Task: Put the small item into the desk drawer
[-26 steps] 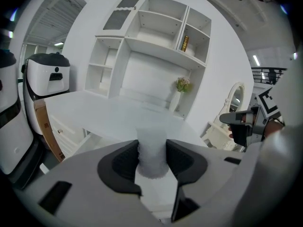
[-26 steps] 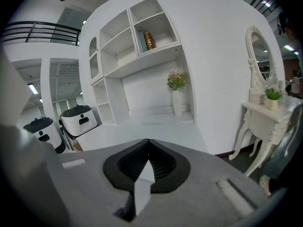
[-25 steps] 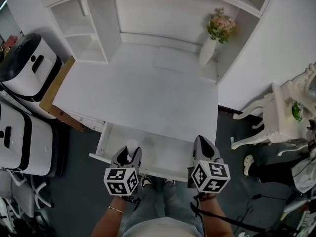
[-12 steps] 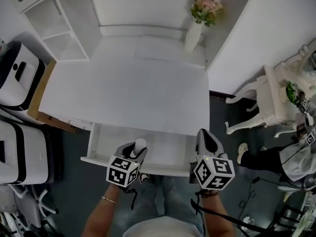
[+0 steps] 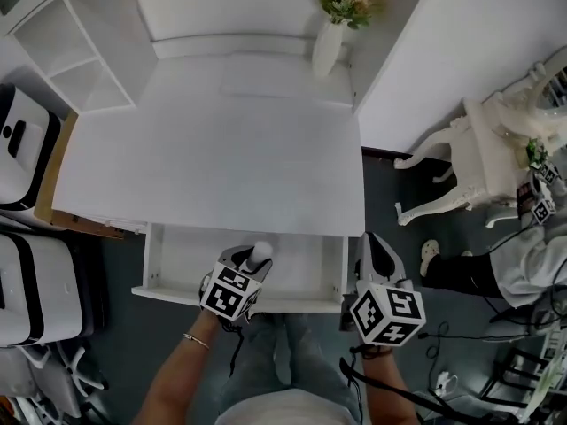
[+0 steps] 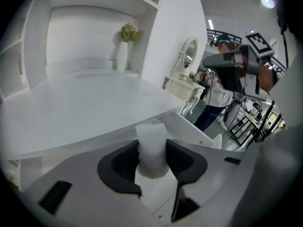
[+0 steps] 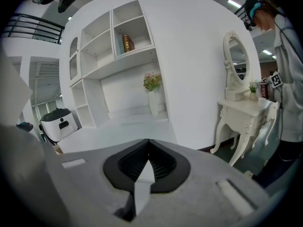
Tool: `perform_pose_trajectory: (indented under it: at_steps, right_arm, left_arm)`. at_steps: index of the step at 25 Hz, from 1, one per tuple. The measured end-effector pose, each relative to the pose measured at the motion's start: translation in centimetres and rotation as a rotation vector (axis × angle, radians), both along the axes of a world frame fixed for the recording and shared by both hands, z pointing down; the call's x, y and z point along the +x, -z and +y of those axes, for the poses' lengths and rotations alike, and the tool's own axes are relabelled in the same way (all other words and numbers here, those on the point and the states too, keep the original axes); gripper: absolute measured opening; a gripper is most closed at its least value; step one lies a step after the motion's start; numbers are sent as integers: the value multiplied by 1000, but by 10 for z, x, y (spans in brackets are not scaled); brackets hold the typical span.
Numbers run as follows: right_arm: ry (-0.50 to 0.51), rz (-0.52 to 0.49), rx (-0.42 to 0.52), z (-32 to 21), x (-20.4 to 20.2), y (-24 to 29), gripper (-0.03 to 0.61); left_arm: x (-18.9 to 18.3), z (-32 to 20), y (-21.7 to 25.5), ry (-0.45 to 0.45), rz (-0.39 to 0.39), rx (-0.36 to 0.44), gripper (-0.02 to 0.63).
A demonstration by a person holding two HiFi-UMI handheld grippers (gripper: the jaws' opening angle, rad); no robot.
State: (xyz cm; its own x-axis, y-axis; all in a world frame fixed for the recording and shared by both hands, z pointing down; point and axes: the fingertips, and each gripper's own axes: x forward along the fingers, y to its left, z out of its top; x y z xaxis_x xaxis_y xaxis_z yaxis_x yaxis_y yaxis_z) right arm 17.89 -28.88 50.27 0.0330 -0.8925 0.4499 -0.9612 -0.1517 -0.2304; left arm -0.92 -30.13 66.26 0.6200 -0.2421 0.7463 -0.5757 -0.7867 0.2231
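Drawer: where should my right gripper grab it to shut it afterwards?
Take the front panel by its top edge near the right corner, from above, jaws straddling it. It is a thin upright board, no handle shows, and the left gripper with the item covers the middle. Open the shut right gripper first.
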Motion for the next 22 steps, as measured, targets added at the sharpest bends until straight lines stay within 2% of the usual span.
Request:
perform_pose_trajectory:
  at_steps: [9,22]
  right_arm:
    - [-69,-8,-19,11,22,-10,5]
    - [-151,-26,-38,31,50,-27,5]
  left_arm:
    - [31,0,-32,-173,-94,1,161]
    - [58,-10,-74,-185,-183,35,161]
